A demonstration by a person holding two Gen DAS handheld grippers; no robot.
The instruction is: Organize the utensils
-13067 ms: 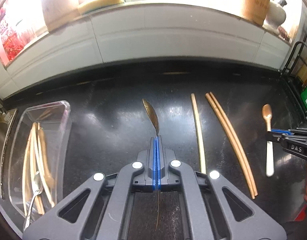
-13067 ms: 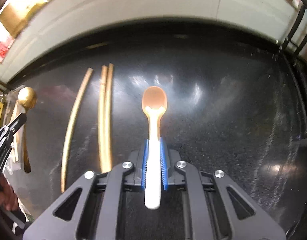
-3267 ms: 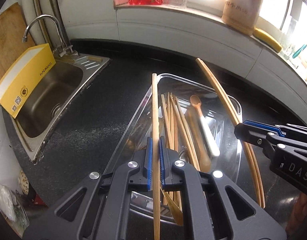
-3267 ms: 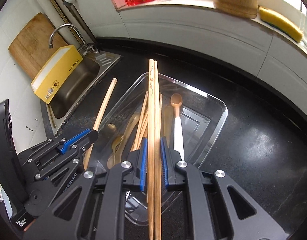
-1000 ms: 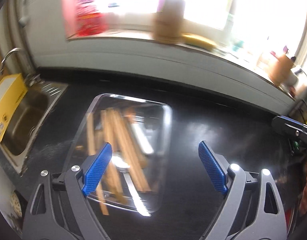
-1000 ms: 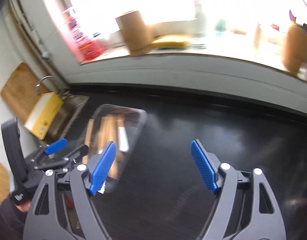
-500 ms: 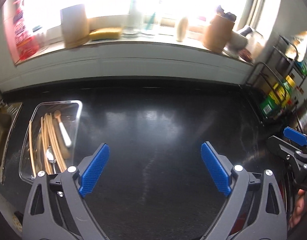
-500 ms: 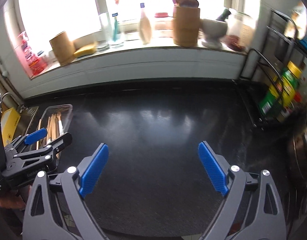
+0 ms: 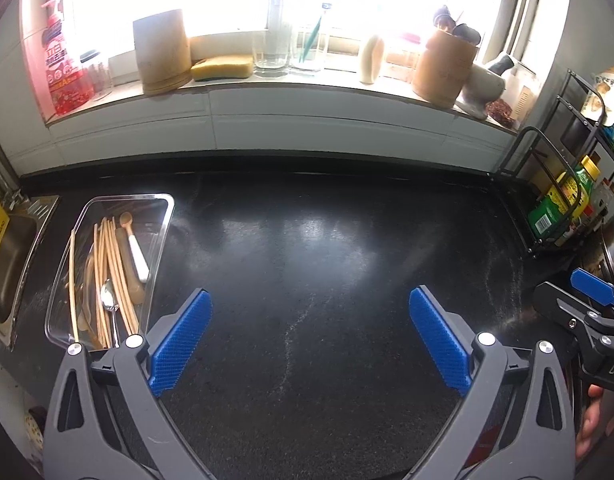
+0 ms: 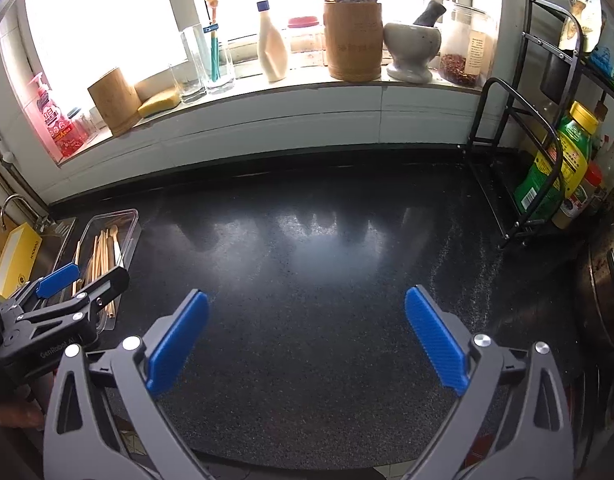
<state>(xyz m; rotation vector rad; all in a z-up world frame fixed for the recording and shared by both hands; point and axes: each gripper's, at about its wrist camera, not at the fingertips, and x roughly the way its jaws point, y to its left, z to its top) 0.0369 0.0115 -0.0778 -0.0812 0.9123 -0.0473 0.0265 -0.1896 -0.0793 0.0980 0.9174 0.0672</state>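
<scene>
The clear rectangular plastic tray (image 9: 163, 236) stood at the left end of the black speckled tabletop (image 9: 327, 264), just beside the steel sink (image 9: 7, 264). Inside the tray lay the utensils: a bundle of long wooden chopsticks (image 9: 111, 276), a wooden spoon with a white handle (image 9: 136, 248) and a metal spoon (image 9: 107, 300), all roughly lengthwise. To the right of the tray the tabletop was bare. The left gripper (image 9: 309, 336) hung over that bare stretch, just right of the tray; its blue-padded fingers (image 9: 181, 338) had just been opening, stood wide, and had nothing between them. The right gripper (image 10: 305, 336) hung further right of the tray, fingers likewise just opened, wide and empty. A black wire rack (image 10: 519, 168) with bottles stood well apart from the tray, at the far right.
</scene>
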